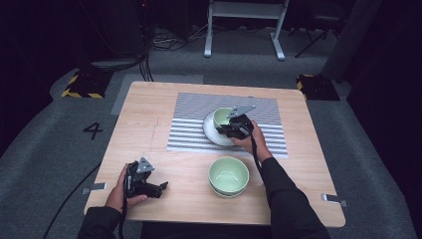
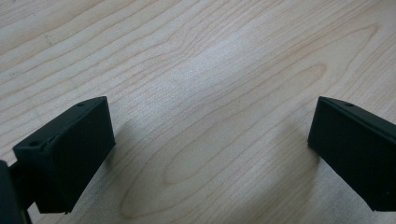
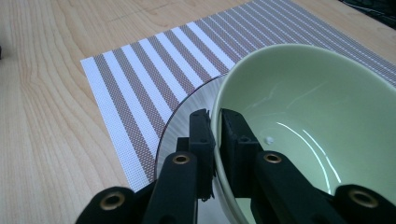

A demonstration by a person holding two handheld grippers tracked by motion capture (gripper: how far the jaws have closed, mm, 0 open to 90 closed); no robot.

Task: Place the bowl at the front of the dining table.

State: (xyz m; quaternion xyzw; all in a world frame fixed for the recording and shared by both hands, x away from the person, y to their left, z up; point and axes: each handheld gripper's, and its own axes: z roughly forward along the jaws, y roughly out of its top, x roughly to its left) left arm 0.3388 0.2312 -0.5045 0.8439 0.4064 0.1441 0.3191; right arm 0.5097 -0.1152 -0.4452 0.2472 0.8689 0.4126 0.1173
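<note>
Right tongs (image 3: 217, 140): clamped on the green bowl's (image 3: 317, 107) rim, held over the white plate (image 1: 211, 130).
Left tongs (image 2: 210, 154): held open above the bare desk (image 2: 196, 70).
Progress: release judged outstanding; stacked bowls (image 1: 228, 176) left waiting.

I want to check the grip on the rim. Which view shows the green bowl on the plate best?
The right gripper view: the green bowl is close up, and the right gripper has its jaws shut on the rim. The high view shows that bowl small, partly hidden behind the gripper. The left gripper view faces bare table.

The pale green bowl (image 3: 308, 121), glossy and empty, sits upright on the white plate (image 1: 211, 130), its near rim pinched.
</note>
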